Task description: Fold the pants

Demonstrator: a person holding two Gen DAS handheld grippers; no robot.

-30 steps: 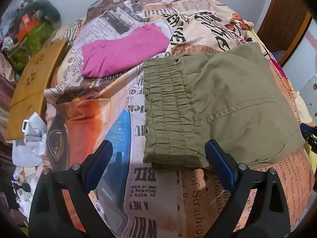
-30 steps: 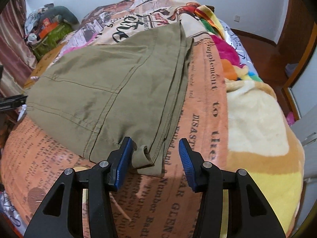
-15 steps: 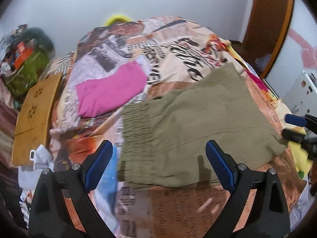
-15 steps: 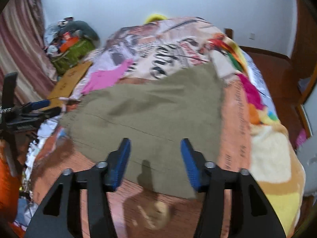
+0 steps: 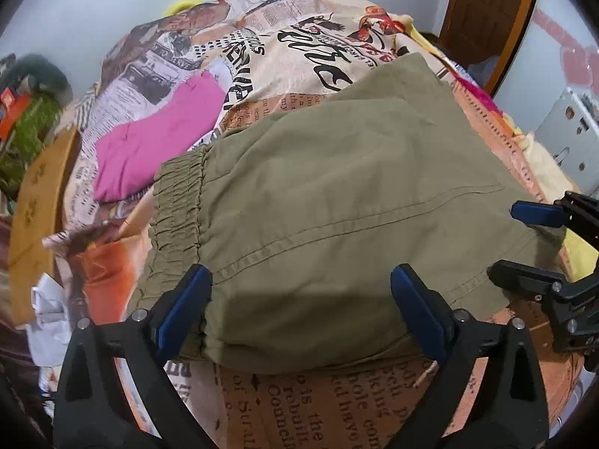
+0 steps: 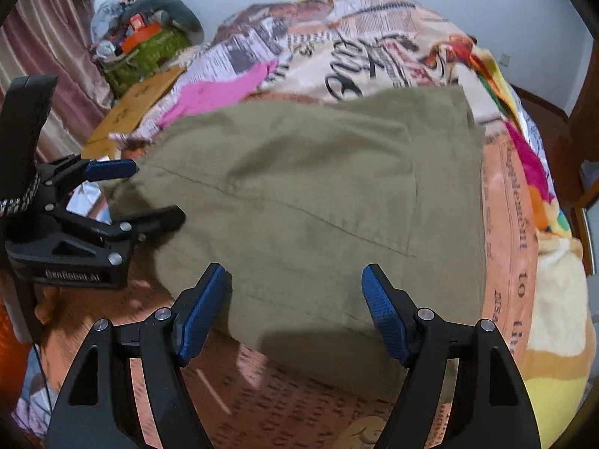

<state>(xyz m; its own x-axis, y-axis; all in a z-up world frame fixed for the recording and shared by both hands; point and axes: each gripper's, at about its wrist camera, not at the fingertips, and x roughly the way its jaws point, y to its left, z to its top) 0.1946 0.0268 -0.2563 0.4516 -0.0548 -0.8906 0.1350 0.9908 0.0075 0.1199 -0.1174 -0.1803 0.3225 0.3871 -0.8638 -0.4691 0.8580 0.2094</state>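
The olive green pants [image 5: 337, 194] lie folded flat on the newspaper-print bedspread [image 5: 299, 404], elastic waistband [image 5: 176, 202] at the left. My left gripper [image 5: 301, 310] is open and empty over the pants' near edge. My right gripper [image 6: 295, 310] is open and empty over the near edge of the pants [image 6: 318, 194] at their right part. The right gripper also shows at the right of the left wrist view [image 5: 524, 243], and the left gripper at the left of the right wrist view [image 6: 142, 194].
A folded pink garment [image 5: 157, 142] lies on the bed beyond the waistband. A wooden board [image 5: 37, 202] and a pile of bags [image 6: 149, 37] sit to the left. A wooden door [image 5: 483, 11] and a colourful blanket [image 6: 554, 299] are to the right.
Both grippers rose away from the pants, then came back down over the near edge. They now sit closer together, both open. The pants lie flat as before.
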